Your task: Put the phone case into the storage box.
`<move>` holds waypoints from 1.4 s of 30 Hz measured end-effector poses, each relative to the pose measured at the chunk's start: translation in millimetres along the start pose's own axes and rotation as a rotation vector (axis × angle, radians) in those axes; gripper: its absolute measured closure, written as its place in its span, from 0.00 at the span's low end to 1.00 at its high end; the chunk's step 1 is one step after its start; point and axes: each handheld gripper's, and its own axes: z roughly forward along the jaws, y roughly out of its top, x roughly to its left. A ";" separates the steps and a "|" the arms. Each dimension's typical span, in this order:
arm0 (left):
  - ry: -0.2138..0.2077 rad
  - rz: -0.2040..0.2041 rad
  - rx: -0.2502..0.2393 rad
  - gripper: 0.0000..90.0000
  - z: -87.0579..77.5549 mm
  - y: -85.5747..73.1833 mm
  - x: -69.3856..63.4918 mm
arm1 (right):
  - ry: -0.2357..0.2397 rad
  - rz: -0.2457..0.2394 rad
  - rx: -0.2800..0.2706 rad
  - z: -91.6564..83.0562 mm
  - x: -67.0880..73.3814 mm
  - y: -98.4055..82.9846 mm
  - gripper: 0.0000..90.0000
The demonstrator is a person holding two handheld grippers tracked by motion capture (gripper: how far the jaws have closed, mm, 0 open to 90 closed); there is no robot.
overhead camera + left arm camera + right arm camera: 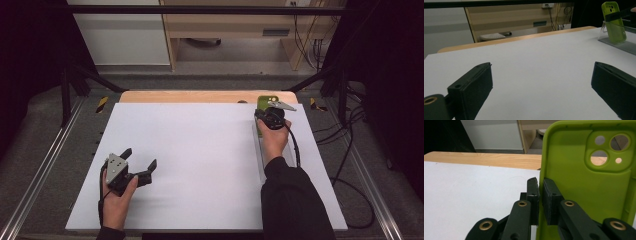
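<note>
White table (200,165), bare across the middle. At its far right edge, clear stand (621,45) with green phone case (584,185) upright (camera cutouts at top). Right gripper (541,195) pinching the case's side wall. Left gripper (140,162) near-left, jaws wide apart, holding nothing.

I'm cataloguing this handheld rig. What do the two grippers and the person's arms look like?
Both are black. The left gripper bears a grey three-cornered plate with small holes, and its fingers are blocky. The right gripper has brass-ringed pivot holes on its linkage arms, a similar grey plate and a black cable trailing back. The person's sleeves are black.
</note>
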 end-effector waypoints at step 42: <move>0.000 0.002 -0.002 0.04 -0.3 0.2 0.2 | -0.048 -0.022 -0.008 -4.7 2.7 4.5 0.60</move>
